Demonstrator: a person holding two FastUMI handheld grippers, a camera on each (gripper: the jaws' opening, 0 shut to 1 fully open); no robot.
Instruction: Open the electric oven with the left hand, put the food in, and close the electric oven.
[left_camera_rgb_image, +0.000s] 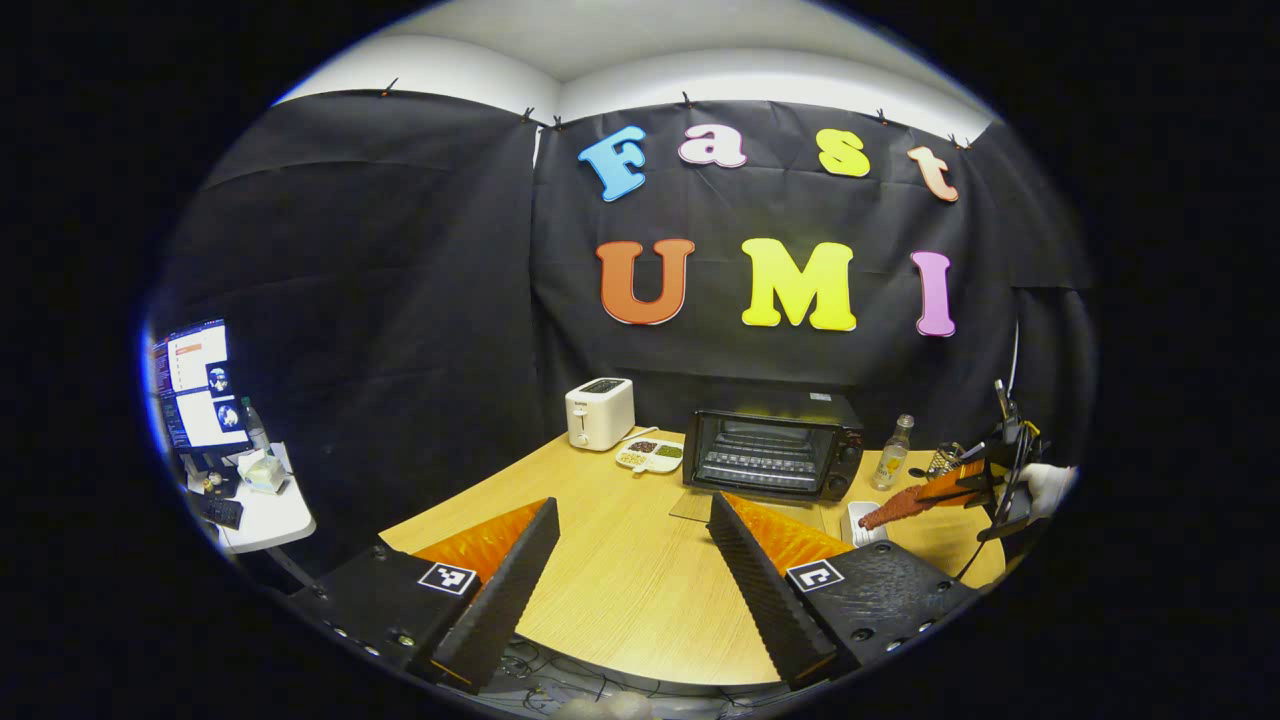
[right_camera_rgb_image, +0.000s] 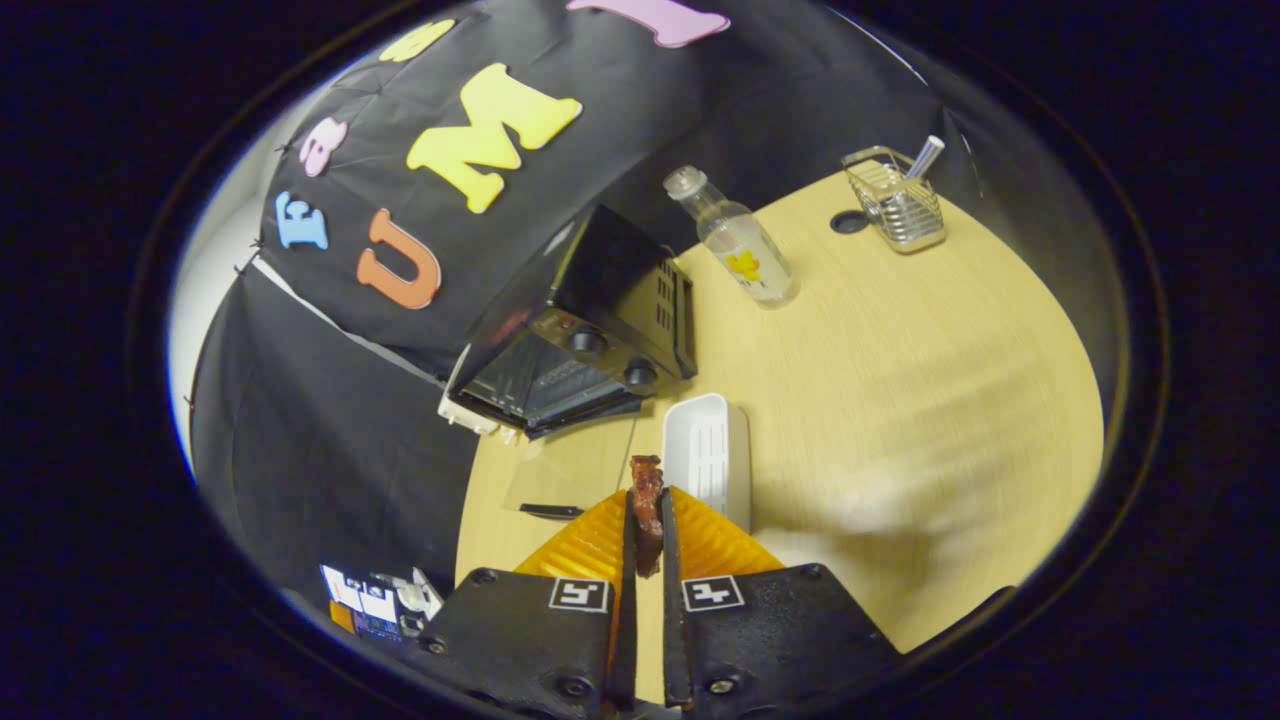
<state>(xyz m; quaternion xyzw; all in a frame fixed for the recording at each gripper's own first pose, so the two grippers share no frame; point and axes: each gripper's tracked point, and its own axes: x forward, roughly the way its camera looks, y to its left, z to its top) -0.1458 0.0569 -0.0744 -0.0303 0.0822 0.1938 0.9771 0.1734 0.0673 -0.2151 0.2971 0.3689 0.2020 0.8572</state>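
So the food (right_camera_rgb_image: 647, 510) is a dark reddish-brown strip, looks like a piece of meat, and it's pinched between the right gripper (right_camera_rgb_image: 647, 545) fingers with its far end poking out past the tips. Both fingers press on it, narrow gap, so it looks like a solid hold. In the left gripper view you can see the same strip (left_camera_rgb_image: 897, 506) hanging out sideways from that gripper off at the right edge, up off the table (left_camera_rgb_image: 620, 570), with a gloved hand (left_camera_rgb_image: 1048, 487) behind it.

Just past the tips sits a white tray (right_camera_rgb_image: 708, 455), empty now, so I'd guess that's where the food came from.

The oven (left_camera_rgb_image: 772, 453) is near the back of the table with its glass door (left_camera_rgb_image: 720, 505) dropped flat onto the wood, rack exposed, so the opening step looks done. It's well apart from the food, off to the left of the right gripper's line. My read is that the strip is held high so it can swing over the door.

The left gripper (left_camera_rgb_image: 632, 565) is spread wide, holding nothing, aimed at the oven. Probably parked there for closing the door.
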